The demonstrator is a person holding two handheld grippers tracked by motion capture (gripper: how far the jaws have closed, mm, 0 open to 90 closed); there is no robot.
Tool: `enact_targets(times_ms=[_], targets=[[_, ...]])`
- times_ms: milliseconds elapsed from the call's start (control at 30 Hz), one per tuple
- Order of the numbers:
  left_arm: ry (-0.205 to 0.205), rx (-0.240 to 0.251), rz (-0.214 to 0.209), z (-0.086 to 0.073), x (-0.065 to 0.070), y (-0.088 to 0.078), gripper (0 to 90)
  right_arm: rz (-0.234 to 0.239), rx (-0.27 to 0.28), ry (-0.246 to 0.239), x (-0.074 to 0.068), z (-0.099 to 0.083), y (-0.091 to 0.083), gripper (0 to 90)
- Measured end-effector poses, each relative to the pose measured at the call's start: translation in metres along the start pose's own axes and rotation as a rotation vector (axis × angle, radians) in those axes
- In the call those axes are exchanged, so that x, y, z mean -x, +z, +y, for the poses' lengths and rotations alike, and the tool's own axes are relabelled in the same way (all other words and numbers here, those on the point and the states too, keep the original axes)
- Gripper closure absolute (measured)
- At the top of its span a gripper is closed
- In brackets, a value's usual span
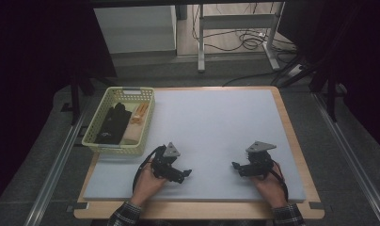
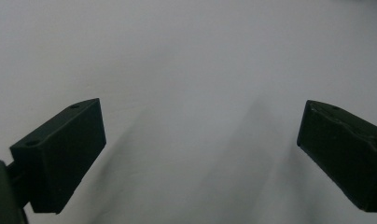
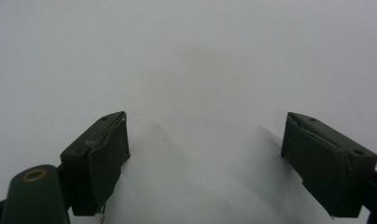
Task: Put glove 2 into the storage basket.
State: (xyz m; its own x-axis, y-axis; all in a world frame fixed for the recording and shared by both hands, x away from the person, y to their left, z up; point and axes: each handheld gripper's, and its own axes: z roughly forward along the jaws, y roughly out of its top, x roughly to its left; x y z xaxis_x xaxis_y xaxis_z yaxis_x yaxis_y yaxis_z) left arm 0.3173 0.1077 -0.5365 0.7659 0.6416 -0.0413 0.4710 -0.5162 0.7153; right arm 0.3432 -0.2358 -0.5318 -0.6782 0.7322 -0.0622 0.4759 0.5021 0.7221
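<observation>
A light wooden tabletop [image 1: 291, 141] is carrying a pale grey foam mat [image 1: 216, 127] that is covering nearly all of it, leaving thin wooden strips along the right and near edges. A pale yellow plastic lattice basket [image 1: 95, 139] is sitting at the far left corner, overhanging the left edge, with dark cloth [image 1: 112, 123] lying inside.

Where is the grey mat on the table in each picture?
High view: the grey mat covers most of the table, with the basket at its left edge.
Left gripper view: the mat lies behind and between the open jaws.
Right gripper view: the mat lies behind and between the open jaws.
Shared landmark: the mat itself.
</observation>
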Motion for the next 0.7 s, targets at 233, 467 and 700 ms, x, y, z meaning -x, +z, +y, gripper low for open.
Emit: enact_targets(times_ms=[233,467,700], targets=[[0.013,-0.033,0.016,-0.0046,0.001,0.006,1.5,0.0,0.0,0.0,0.0,0.0,0.0,14.7],[0.0,-0.034,0.007,-0.006,0.0003,0.008,0.7,0.0,0.0,0.0,0.0,0.0,0.0,14.7],[0.002,-0.036,0.012,-0.006,0.0014,0.0085,0.5,0.001,0.0,0.0,-0.0005,-0.0005,-0.0001,14.7]])
